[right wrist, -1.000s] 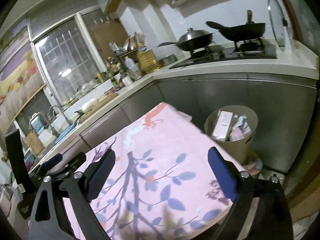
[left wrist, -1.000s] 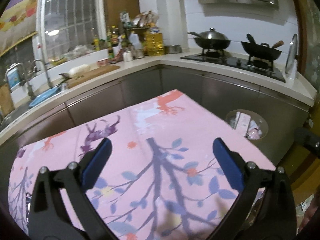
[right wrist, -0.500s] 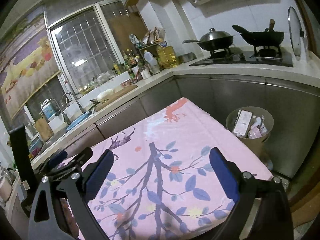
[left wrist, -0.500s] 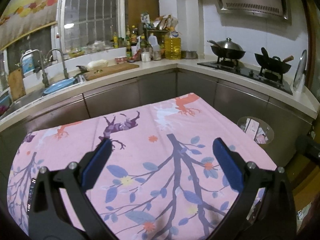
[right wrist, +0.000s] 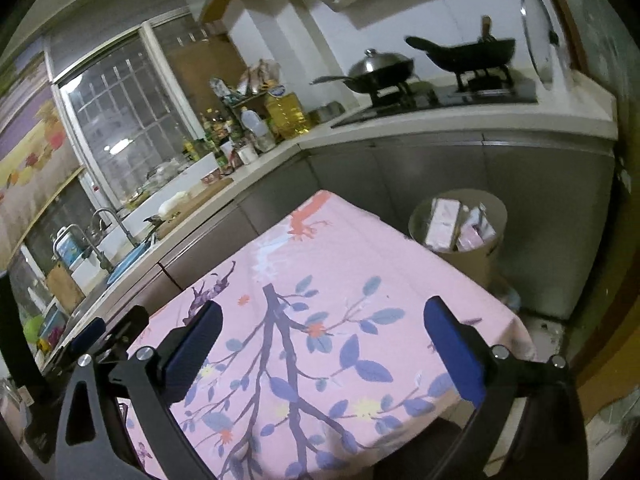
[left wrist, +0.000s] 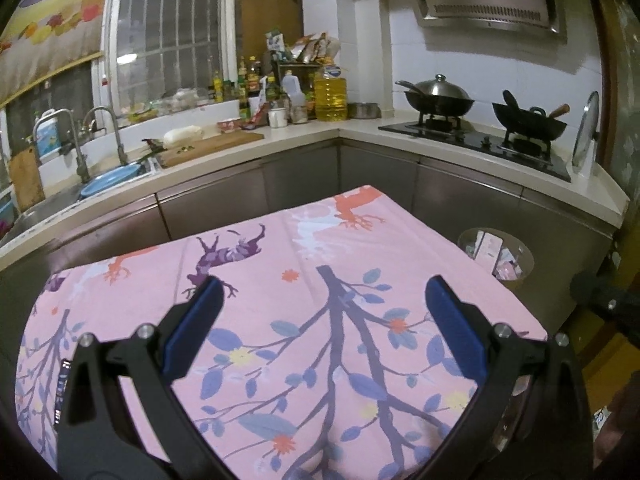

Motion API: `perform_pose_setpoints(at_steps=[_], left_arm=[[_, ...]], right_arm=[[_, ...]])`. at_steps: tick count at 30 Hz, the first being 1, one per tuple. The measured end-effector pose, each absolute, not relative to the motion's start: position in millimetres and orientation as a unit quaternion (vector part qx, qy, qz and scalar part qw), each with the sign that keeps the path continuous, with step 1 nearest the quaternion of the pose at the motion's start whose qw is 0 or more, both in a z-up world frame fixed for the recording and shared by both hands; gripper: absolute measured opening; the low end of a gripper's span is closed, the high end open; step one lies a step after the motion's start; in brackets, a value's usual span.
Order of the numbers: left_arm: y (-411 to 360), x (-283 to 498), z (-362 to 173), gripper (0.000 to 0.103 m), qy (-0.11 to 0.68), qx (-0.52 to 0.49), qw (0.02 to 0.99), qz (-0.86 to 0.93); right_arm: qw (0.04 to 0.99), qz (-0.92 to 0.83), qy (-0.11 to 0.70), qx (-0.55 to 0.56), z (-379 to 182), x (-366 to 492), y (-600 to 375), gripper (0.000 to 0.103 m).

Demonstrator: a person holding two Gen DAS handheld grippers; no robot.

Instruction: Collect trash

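Observation:
My left gripper (left wrist: 324,300) is open and empty, held above a table with a pink floral cloth (left wrist: 304,264). My right gripper (right wrist: 322,320) is open and empty above the same cloth (right wrist: 336,264). A round beige trash bin (right wrist: 472,256) stands on the floor past the table's far right corner, holding several cartons and wrappers (right wrist: 444,216). It also shows in the left wrist view (left wrist: 520,256). No loose trash shows on the cloth. The left gripper's body shows at the left edge of the right wrist view (right wrist: 92,332).
A white kitchen counter (left wrist: 360,128) wraps around behind the table, with a sink (left wrist: 108,176), a cutting board (left wrist: 212,144), several bottles and a stove with two woks (left wrist: 440,100). Steel cabinet fronts (left wrist: 304,172) stand close behind the table. Floor shows right of the bin (right wrist: 560,328).
Both views have tilted and shifted. The left gripper's view rose to take in more counter and wall. The right view swung and is slightly blurred. Both grippers stayed open and empty.

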State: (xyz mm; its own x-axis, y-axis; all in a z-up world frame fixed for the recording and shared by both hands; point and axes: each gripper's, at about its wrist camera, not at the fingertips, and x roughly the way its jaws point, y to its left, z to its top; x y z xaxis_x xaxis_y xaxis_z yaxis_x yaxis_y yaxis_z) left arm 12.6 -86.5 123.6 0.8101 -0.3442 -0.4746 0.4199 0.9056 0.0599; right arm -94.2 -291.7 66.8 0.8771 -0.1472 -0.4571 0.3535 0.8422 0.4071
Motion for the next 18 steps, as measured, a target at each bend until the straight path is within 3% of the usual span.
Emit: perform_pose_setpoints(at_steps=[18], left_arm=[[-118.8,-2.7,115.9,0.097,0.248,0.116,0.937,-0.216]], right_arm=[[0.935,-0.135,0.2,0.259,56.6,-107.7,-306.0,0.097]])
